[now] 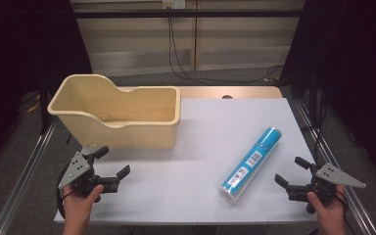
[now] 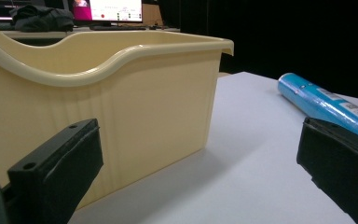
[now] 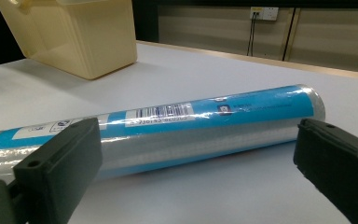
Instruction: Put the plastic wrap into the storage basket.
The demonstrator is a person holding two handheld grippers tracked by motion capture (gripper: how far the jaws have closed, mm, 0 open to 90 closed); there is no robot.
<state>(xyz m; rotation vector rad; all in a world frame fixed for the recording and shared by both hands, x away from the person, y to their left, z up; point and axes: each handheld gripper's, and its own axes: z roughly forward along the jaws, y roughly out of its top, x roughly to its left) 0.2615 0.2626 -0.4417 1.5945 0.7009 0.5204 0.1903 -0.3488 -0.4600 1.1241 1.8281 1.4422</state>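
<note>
Blue roll [image 1: 250,165] lies flat, long axis diagonal across table; both grippers' jaws spread wide.

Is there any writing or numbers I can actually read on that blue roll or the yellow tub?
Blue roll: a white barcode label with digits beneath, too blurred to read; small icons and print beside it, also illegible.
Yellow tub: no writing visible.
Monitor behind the tub: screen content too small to read.
</note>
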